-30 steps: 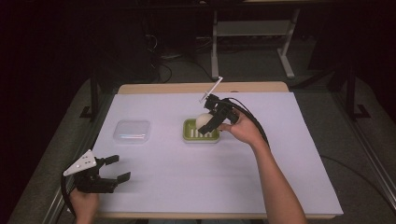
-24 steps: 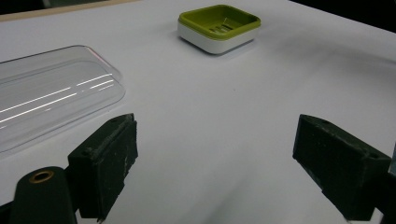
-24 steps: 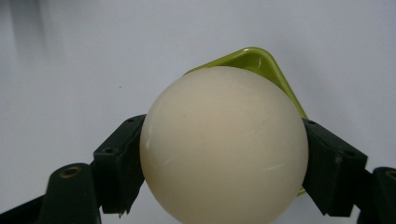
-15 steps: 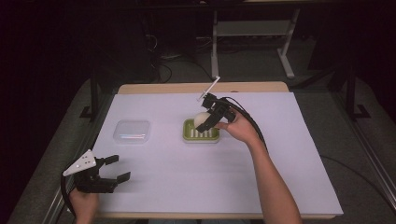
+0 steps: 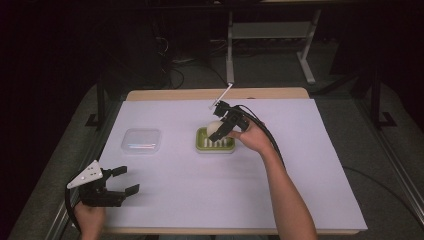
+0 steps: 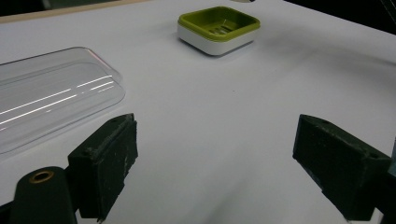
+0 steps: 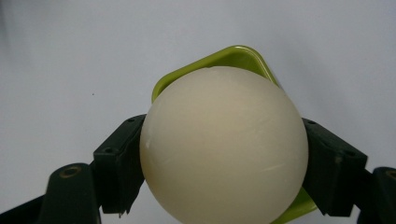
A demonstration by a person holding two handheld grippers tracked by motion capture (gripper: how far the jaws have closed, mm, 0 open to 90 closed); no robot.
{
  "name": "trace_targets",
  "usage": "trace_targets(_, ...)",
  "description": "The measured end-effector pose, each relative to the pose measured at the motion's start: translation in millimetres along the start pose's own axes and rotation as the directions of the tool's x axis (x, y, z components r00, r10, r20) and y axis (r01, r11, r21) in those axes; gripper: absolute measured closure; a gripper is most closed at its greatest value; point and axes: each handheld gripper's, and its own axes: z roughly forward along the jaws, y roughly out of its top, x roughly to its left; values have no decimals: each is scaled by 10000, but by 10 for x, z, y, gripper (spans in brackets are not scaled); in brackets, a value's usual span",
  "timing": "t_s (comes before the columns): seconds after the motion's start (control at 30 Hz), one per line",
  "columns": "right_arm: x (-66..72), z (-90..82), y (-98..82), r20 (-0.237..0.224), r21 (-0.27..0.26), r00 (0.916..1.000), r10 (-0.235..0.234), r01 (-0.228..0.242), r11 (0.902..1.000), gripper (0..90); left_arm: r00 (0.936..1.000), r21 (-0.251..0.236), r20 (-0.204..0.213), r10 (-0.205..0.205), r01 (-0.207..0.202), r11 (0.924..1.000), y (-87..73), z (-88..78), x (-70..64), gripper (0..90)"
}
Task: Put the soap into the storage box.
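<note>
Soap (image 7: 223,144), a cream ball, is pinched between the right tongs (image 5: 220,131) just above the green dish (image 5: 215,145) below them, so it is best lowered centred before release; left tongs (image 5: 122,181) sit spread, idle.

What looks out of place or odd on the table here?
Nothing stands out. The right claw holds the cream soap over the green dish; the clear lid lies flat beside it, and the left claw is open.

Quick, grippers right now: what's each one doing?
Left gripper: open, holding nothing, near the table's front left edge.
Right gripper: shut on the cream soap, above the green soap dish.
</note>
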Motion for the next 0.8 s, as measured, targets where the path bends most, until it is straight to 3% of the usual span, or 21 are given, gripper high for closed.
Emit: trace_targets(0.8, -100, 222, -4, 45, 155, 9993, 379, -380, 9992, 230, 9999, -104, 108, -103, 105, 9999, 1, 7, -7, 132)
